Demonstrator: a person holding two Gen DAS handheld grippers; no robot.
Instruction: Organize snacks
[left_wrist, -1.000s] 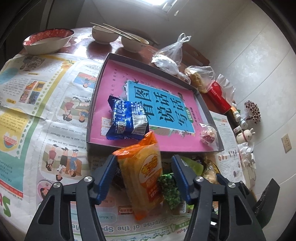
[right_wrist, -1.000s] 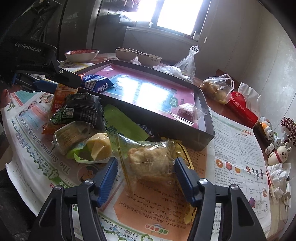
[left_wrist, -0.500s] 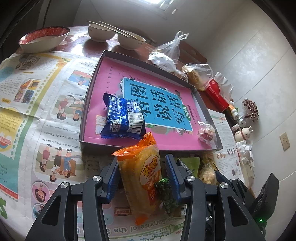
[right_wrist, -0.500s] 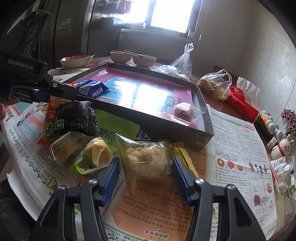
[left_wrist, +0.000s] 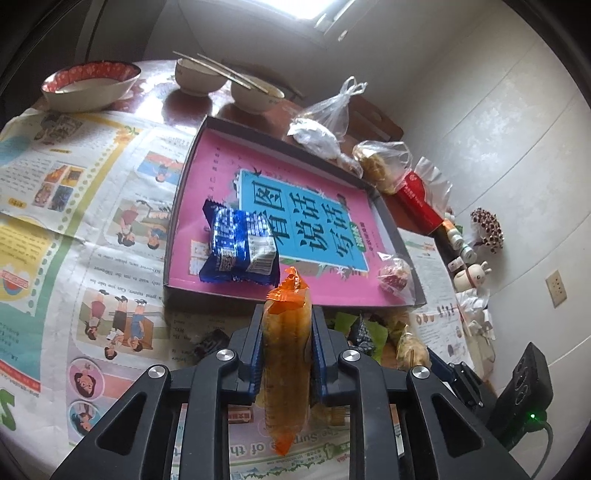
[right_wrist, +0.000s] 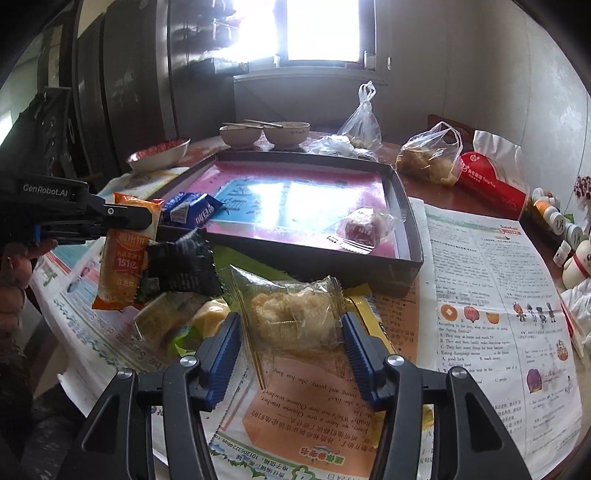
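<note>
My left gripper (left_wrist: 287, 334) is shut on an orange snack packet (left_wrist: 286, 354), lifted above the newspaper; the packet also shows in the right wrist view (right_wrist: 123, 254). Ahead lies the dark tray with a pink book inside (left_wrist: 192, 177), holding a blue snack packet (left_wrist: 240, 247) and a clear-wrapped red snack (left_wrist: 393, 275). My right gripper (right_wrist: 291, 338) is open, its fingers on either side of a clear-wrapped puffed snack (right_wrist: 291, 310) lying on the newspaper. A black packet (right_wrist: 181, 266) and a yellow snack (right_wrist: 210, 314) lie to its left.
Bowls with chopsticks (left_wrist: 229, 85) and a red-rimmed bowl (left_wrist: 88, 85) stand beyond the tray. Plastic bags (left_wrist: 384, 162), a red pack (left_wrist: 417, 203) and small figurines (left_wrist: 469, 273) lie to the right near the wall. Newspaper (left_wrist: 74, 206) covers the table.
My left gripper closed on the orange packet and lifted it. My right gripper narrowed slightly around the clear-wrapped snack and moved closer to it.
</note>
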